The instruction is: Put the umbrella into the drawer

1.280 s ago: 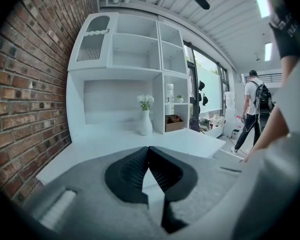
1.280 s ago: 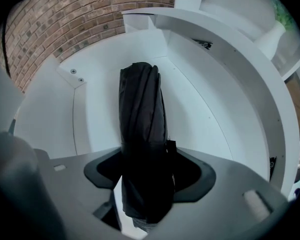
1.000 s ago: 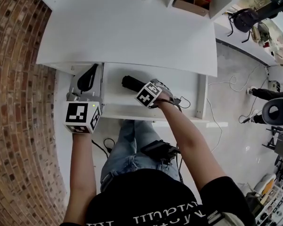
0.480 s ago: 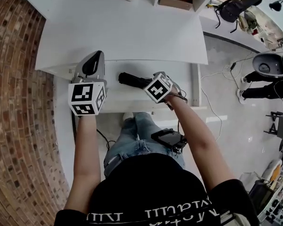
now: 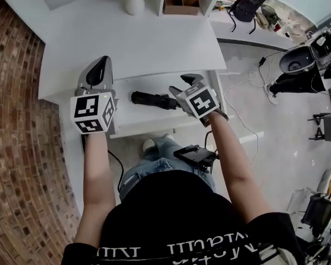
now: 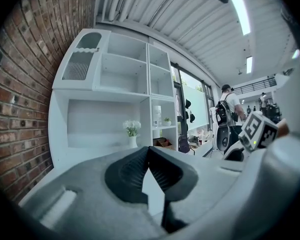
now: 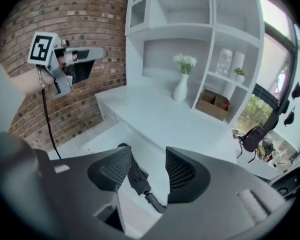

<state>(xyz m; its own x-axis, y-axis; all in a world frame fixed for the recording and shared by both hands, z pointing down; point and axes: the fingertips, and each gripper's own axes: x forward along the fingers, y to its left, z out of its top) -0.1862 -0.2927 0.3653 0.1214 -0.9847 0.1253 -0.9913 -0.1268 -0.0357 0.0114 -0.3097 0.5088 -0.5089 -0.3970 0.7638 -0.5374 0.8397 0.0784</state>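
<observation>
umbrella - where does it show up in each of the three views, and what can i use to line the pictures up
Head view: the umbrella lies in the open drawer, near the picture's centre.
Left gripper view: not in it.
Right gripper view: low centre, dark against the white drawer.
Shared landmark: the white vase of flowers at the back of the desk, seen in all three views.

One umbrella, one drawer, one vase, one cardboard box.
</observation>
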